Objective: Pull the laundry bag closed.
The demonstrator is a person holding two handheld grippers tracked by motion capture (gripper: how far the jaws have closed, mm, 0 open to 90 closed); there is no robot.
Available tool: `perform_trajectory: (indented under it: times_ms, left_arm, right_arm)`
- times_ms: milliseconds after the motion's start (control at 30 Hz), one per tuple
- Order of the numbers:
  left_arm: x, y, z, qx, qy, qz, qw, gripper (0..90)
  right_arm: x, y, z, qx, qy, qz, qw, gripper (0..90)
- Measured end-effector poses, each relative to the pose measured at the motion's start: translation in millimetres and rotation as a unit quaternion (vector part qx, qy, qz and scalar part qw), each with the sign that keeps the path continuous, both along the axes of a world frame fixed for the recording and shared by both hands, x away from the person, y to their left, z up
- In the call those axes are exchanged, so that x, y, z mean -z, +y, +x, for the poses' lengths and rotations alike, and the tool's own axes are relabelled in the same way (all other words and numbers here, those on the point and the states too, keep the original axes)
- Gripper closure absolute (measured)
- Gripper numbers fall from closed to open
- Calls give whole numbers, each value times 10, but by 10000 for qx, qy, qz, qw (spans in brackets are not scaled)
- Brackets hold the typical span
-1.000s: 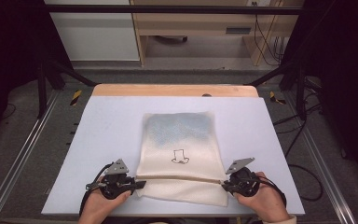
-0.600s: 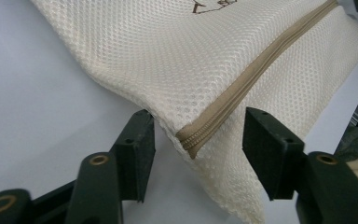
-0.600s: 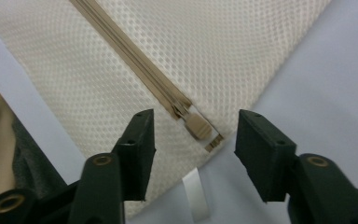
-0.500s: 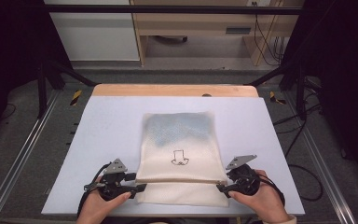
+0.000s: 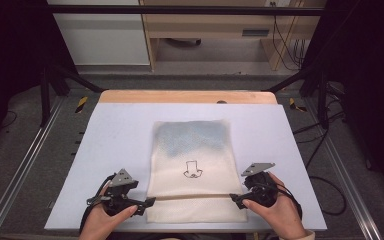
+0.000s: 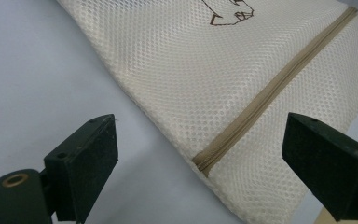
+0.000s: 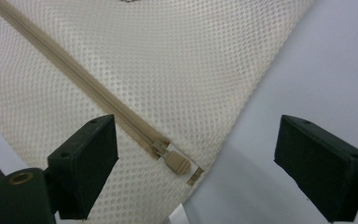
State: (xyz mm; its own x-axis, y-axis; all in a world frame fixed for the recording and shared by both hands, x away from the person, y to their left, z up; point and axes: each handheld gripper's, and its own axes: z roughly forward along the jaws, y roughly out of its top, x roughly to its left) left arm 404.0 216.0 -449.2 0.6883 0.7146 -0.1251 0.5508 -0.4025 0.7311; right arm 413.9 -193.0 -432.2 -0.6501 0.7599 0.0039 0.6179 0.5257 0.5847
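I see both grippers have crept inward: left gripper (image 5: 147, 204) and right gripper (image 5: 234, 199), jaws wide and empty, now flank the mesh bag's (image 5: 192, 170) zipper (image 7: 98, 100) ends.

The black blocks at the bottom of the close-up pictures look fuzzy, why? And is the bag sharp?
In both gripper views the jaws sit nearest the camera, so their edges blur, while the mesh bag and its zipper pull look sharp. In the high view the bag is softer, with dark surroundings beyond the evenly lit table.
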Motion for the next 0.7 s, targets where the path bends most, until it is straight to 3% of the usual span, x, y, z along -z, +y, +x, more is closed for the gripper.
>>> perform_trajectory:
  times_ms: [100,433,633,700]
  left_arm:
    - [-21,41,11,-91,-130,109,9998,104]
    - [-63,188,53,-303,-211,118,9992,102]
    - [-81,271,71,-392,-252,205,9987,103]
    - [-85,303,78,-425,-277,320,9982,102]
  right_arm:
    - [-24,-6,10,123,-151,52,9998,118]
    - [-33,-89,59,484,-396,148,9979,89]
    - [-39,-174,87,924,-593,201,9937,90]
    - [-40,-215,101,1040,-642,206,9923,90]
